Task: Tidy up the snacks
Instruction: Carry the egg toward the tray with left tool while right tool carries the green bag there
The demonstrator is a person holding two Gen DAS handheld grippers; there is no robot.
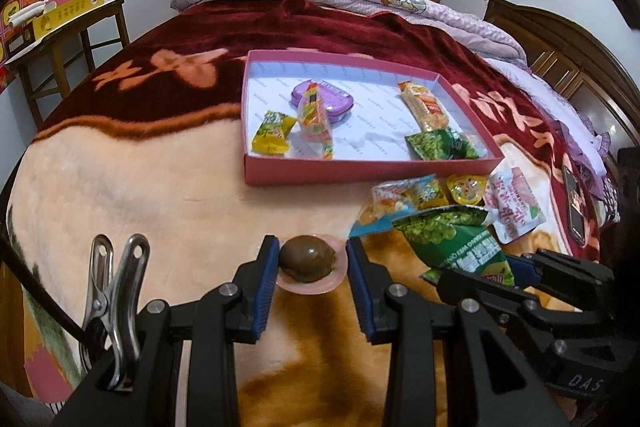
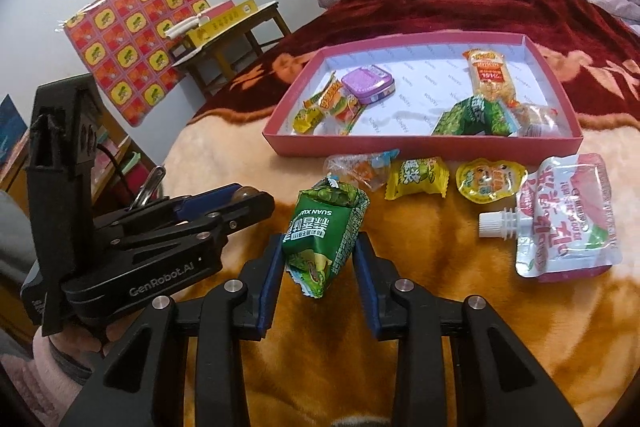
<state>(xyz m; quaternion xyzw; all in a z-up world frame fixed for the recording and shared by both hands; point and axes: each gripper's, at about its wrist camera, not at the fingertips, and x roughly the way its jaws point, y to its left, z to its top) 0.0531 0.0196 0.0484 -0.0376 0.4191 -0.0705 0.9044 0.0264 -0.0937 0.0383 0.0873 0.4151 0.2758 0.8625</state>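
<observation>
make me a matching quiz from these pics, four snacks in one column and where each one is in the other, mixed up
Things:
1. brown vacuum-packed egg
2. green foil pea packet
3. purple rounded tin
4. pink-and-white spouted drink pouch

Places:
A. inside the pink cardboard tray
B. between the pads of the left hand-held gripper
C. lying on the blanket, right of the yellow jelly cup
D. between the pads of the right hand-held gripper

Pairs: 1-B, 2-D, 3-A, 4-C
</observation>
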